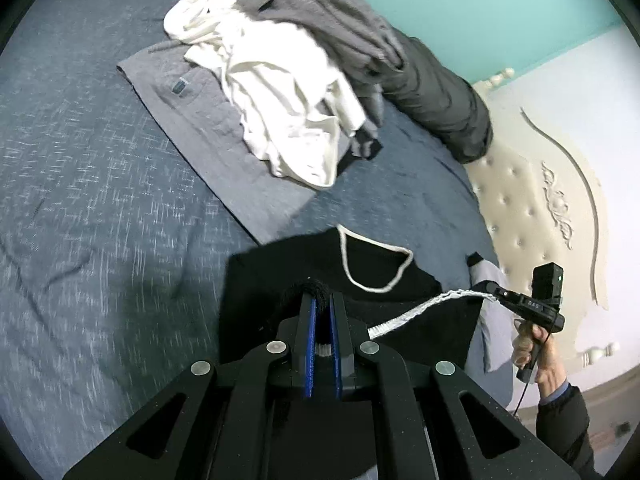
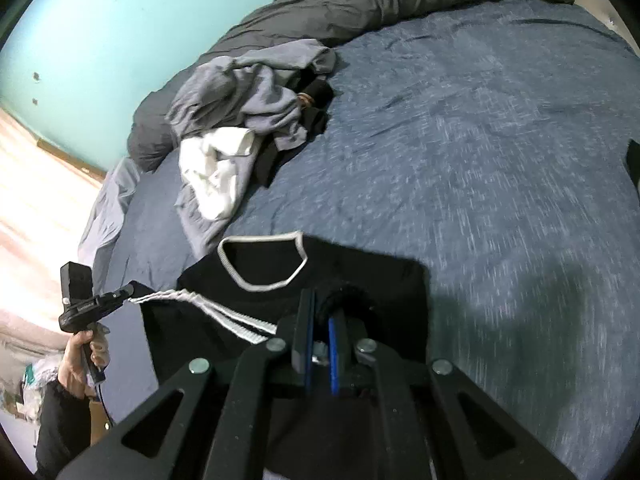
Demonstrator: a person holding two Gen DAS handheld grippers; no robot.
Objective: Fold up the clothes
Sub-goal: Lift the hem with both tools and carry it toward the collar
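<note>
A black shirt (image 1: 384, 268) with a white-trimmed neckline (image 1: 376, 264) hangs low over the blue bedspread (image 1: 88, 200), stretched between both grippers. My left gripper (image 1: 320, 294) is shut on a bunched fold of its black fabric. In the same view my right gripper (image 1: 498, 293), held by a hand, pinches the far end of the white ribbed hem (image 1: 432, 306). In the right wrist view my right gripper (image 2: 322, 300) is shut on black cloth of the shirt (image 2: 360, 276). There the left gripper (image 2: 129, 290) grips the hem's other end.
A heap of white and grey clothes (image 1: 288, 88) lies on a flat grey garment (image 1: 192, 128) farther up the bed, also seen as the clothes heap (image 2: 240, 120). A dark duvet (image 1: 440, 100) lines the bed's edge. A cream tufted headboard (image 1: 536, 208) stands to the right.
</note>
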